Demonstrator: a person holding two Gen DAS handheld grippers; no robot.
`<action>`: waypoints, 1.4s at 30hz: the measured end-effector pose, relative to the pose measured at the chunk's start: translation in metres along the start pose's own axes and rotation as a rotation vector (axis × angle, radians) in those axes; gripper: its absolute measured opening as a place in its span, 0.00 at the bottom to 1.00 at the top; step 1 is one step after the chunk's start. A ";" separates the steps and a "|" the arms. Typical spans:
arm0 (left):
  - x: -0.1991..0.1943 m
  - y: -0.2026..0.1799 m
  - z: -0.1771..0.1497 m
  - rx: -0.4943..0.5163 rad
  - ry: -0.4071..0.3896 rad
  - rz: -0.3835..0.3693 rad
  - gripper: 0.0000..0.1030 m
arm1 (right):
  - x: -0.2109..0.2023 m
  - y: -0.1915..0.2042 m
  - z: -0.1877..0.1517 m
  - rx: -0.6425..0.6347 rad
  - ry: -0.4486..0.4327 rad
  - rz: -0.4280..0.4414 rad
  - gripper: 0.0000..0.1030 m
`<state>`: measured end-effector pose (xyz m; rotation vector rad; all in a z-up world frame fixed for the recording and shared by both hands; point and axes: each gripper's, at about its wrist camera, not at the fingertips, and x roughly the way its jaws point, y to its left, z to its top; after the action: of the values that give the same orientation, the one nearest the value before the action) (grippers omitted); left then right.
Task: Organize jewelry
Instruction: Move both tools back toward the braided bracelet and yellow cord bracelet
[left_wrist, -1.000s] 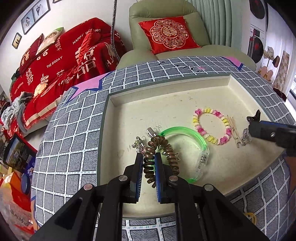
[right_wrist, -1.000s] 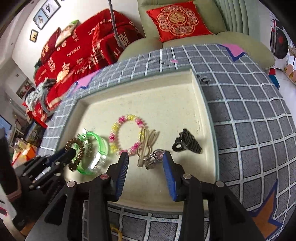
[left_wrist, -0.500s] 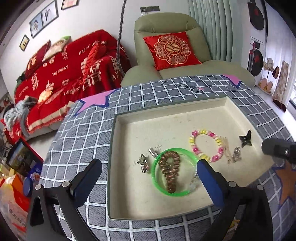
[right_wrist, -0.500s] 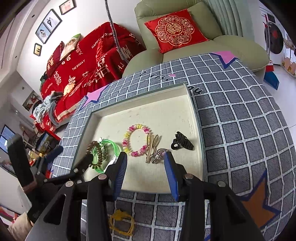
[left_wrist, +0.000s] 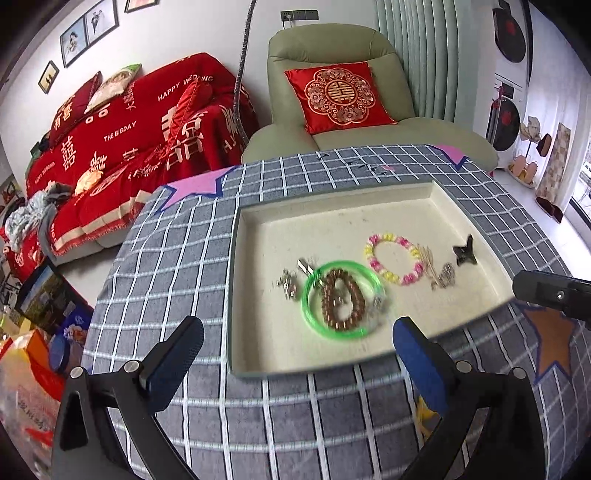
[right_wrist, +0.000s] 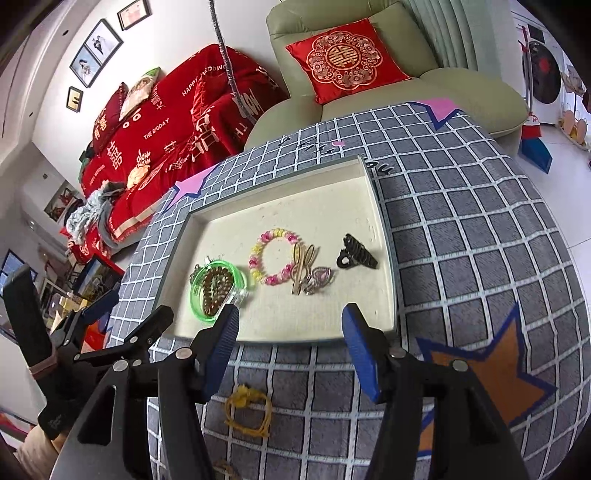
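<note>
1. Left gripper: jaws fully spread and empty, held above the near edge of the tray. A second ago they were clamped on the brown coil hair tie.
2. Right gripper: jaws opening, nothing between them; a second ago they stood narrower, close over the tray.
3. A yellow cord bracelet lies on the checked cloth, outside the tray, just below the right gripper.
4. The coil hair tie now lies inside the green bangle, released; this placement appears complete.
5. Beyond: pink-and-yellow bead bracelet, gold hairpin, black claw clip, unchanged.
6. Both grippers have drawn back from the tray.
</note>
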<state>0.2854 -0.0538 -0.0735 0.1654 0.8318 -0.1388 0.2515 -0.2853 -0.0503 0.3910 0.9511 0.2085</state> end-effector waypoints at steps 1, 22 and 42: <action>-0.003 0.001 -0.004 -0.001 0.001 -0.004 1.00 | -0.002 0.001 -0.003 -0.002 0.001 -0.001 0.60; -0.049 -0.026 -0.116 -0.010 0.138 -0.184 1.00 | 0.011 0.017 -0.067 -0.129 0.146 -0.088 0.60; -0.031 -0.038 -0.141 0.019 0.217 -0.119 1.00 | 0.041 0.033 -0.081 -0.243 0.197 -0.165 0.60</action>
<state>0.1558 -0.0614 -0.1473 0.1504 1.0571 -0.2439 0.2083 -0.2228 -0.1096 0.0677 1.1320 0.2121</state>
